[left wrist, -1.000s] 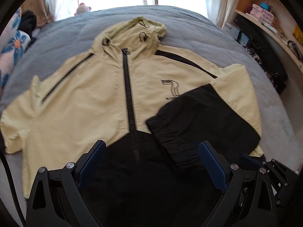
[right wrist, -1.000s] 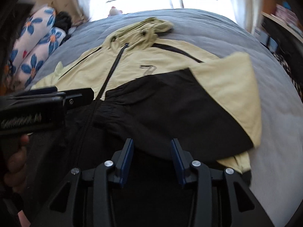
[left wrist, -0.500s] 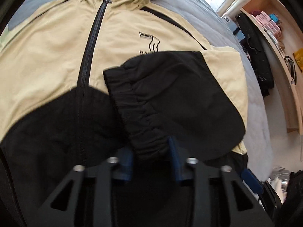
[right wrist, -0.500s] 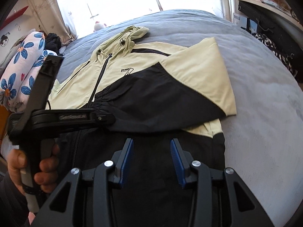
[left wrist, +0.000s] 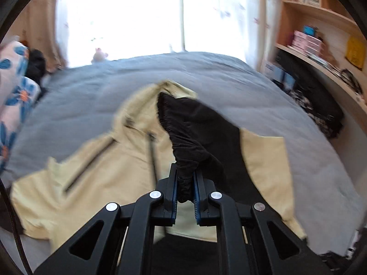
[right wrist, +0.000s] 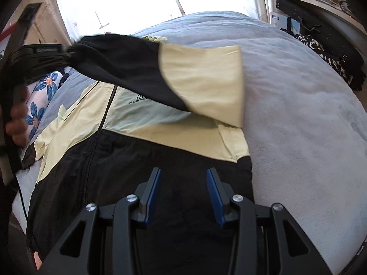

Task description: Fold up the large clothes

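The left gripper (left wrist: 185, 183) has just been closing and now pinches the black cuff (left wrist: 183, 160) of the jacket's (right wrist: 142, 142) sleeve (right wrist: 179, 75), holding it lifted above the body. The jacket (yellow and black, zipped) lies face up on the grey bed (right wrist: 298, 114). The right gripper (right wrist: 183, 194) hangs over the black hem, its 2 fingers parted and empty.

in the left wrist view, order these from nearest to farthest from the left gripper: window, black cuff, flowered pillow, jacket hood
1. black cuff: clamped between the pads of the left gripper.
2. jacket hood: straight ahead, mid-bed, partly behind the lifted sleeve.
3. flowered pillow: far left edge of the bed.
4. window: beyond the bed's far end.
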`<state>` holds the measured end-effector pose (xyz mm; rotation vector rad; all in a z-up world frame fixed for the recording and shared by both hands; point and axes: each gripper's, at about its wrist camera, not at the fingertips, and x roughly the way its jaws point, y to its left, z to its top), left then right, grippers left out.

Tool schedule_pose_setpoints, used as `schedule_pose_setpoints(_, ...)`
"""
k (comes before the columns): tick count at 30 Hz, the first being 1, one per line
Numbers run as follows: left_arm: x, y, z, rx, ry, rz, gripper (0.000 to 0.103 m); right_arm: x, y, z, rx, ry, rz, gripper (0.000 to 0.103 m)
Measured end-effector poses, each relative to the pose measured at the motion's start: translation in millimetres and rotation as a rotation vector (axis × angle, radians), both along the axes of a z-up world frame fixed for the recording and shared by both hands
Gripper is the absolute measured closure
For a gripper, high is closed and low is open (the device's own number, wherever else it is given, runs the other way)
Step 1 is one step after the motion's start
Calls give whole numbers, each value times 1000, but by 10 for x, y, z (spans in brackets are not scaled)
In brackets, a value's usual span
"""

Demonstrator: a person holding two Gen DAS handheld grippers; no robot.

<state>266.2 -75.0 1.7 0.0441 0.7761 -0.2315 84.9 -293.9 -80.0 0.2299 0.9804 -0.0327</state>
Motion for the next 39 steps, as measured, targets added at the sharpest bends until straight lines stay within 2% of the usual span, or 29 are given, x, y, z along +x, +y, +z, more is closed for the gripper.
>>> schedule_pose_setpoints(2, 35, 259, -83, 39, 2, 56, 93, 29, -1, -8, -18, 6, -3, 62)
schedule_pose_setpoints(4, 83, 470, -302, 66, 50, 96, 91, 37, -2, -41, -20, 18, -3, 62)
schedule_pose_setpoints(5, 124, 573, -498, 79, 109, 108, 82, 54, -21, -66, -20, 26, -6, 62)
schedule_pose_setpoints(8, 208, 751, -1048, 124, 282, 123, 76, 131, -68, -110, -10, 50, -14, 61)
schedule_pose_setpoints(9, 205, 819, -1150, 137, 314, 135, 73, 160, -81, -106, -7, 51, -15, 60)
schedule_pose_setpoints(10, 206, 883, -1244, 131, 339, 146, 68, 202, -102, -86, -7, 48, -16, 60)
schedule_pose_setpoints(11, 223, 958, -1289, 91, 355, 154, 63, 229, -115, -67, -7, 45, -17, 59)
schedule_pose_setpoints(13, 276, 1070, -1299, -9, 372, 163, 54, 357, -187, 21, -9, 23, -27, 49)
schedule_pose_setpoints(15, 362, 1144, -1253, -85, 363, 173, 45, 477, -250, 87, -4, 1, -38, 45)
schedule_pose_setpoints(17, 444, 1158, -1231, -101, 344, 170, 41, 654, -339, 121, 20, -10, -41, 43)
schedule_pose_setpoints(20, 626, 1097, -1280, -87, 352, 149, 41, 1042, -513, 84, 63, -4, -59, 43)
schedule_pose_setpoints(25, 837, 1085, -1521, -74, 381, 146, 41, 1738, -806, -186, 141, 65, -76, 43)
schedule_pose_setpoints(28, 923, 1046, -1509, -60, 353, 154, 56, 2147, -947, -394, 171, 104, -90, 43)
schedule_pose_setpoints(31, 1003, 1033, -1455, -47, 323, 165, 75, 2470, -1059, -645, 217, 162, -122, 43)
schedule_pose_setpoints(33, 1072, 1043, -1401, -57, 308, 159, 78, 2610, -1099, -791, 270, 191, -133, 43)
schedule_pose_setpoints(34, 1093, 1057, -1372, -58, 297, 160, 78, 2644, -1059, -772, 241, 179, -117, 60)
schedule_pose_setpoints(35, 1127, 1046, -1335, -55, 281, 161, 79, 2661, -1018, -735, 204, 162, -100, 82)
schedule_pose_setpoints(36, 1162, 1031, -1307, -52, 263, 161, 79, 2698, -949, -656, 134, 144, -77, 101)
schedule_pose_setpoints(39, 1234, 985, -1354, -22, 244, 173, 79, 2737, -898, -611, 62, 113, -88, 101)
